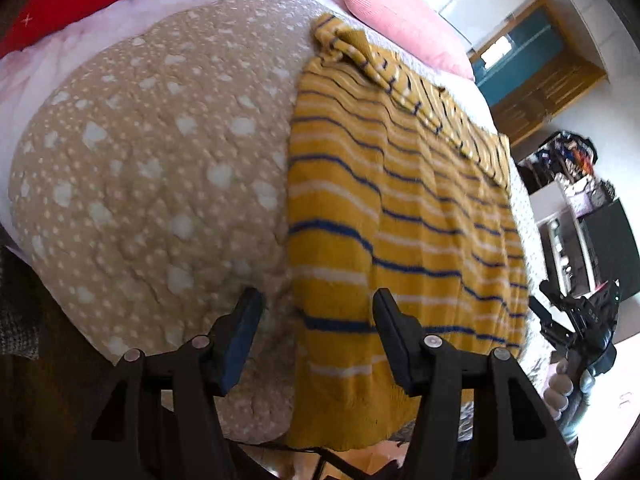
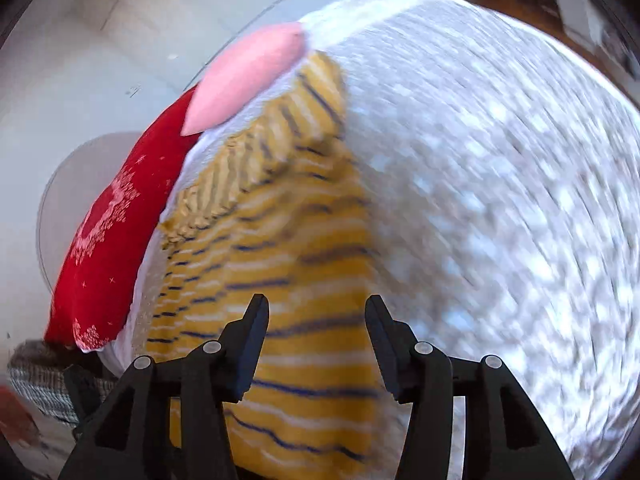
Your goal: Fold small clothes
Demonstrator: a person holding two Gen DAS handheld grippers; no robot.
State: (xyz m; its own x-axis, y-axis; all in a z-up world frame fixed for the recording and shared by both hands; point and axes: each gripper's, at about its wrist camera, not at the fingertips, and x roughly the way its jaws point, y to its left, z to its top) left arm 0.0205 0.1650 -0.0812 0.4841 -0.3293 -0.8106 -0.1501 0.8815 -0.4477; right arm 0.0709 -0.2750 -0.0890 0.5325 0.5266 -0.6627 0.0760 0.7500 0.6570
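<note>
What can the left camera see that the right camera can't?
Only the left camera shows the other gripper, the right gripper, held in a hand at the edge of the picture, plus wooden shelves and a cluttered corner of the room.

Only the right camera shows the white snowflake pattern on the red pillow, and its picture is blurry.

Both show the yellow striped sweater lying on the dotted blanket, the pink pillow, and open gripper fingers holding nothing; the left gripper is open too.

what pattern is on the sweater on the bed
Mustard yellow sweater with thin navy and white horizontal stripes; sharpest in the left wrist view.
</note>
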